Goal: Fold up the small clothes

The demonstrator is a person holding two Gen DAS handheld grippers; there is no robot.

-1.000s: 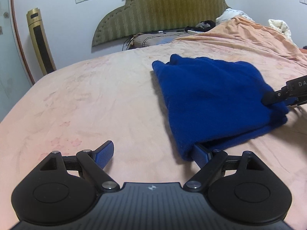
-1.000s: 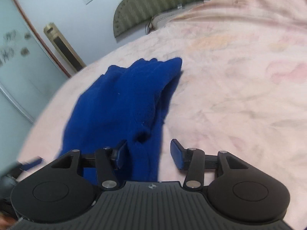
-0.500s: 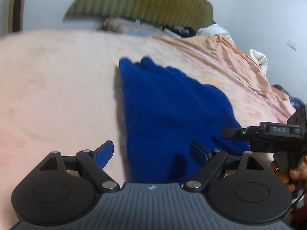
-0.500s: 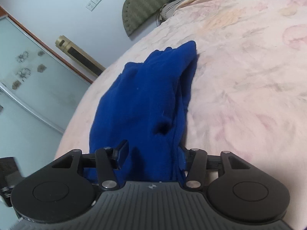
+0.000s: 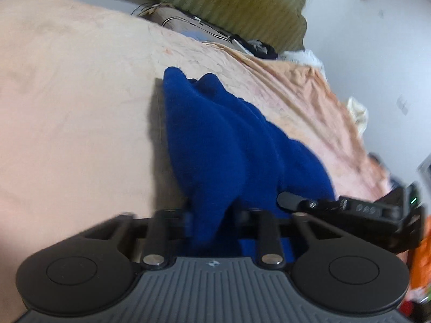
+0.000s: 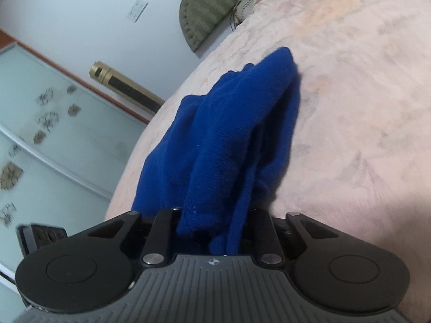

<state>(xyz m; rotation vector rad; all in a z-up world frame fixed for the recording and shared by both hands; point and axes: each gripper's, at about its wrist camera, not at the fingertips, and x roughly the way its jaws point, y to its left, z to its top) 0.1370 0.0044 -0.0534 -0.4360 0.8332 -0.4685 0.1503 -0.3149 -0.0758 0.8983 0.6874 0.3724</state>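
Left wrist view: your left gripper [image 5: 212,215] is closed on the near edge of the blue garment [image 5: 215,140], with cloth bunched between its fingers and pulled up off the bed [image 5: 67,102]. The rest of the garment slopes away from you in ridged folds, its far end resting on the peach bedcover. Your right gripper [image 5: 285,197] enters from the right edge, its tip against the garment's near right edge just beside your left gripper. A green padded headboard [image 5: 229,2] stands at the far end of the bed.

Right wrist view: your right gripper [image 6: 212,224] is clamped on a thick fold of the same garment, fabric filling the gap between its fingers. The garment rises from the bed to the gripper in a tented ridge. A gold-coloured tower unit [image 6: 124,88] leans against the white wall, next to a frosted glass panel [image 6: 40,145].
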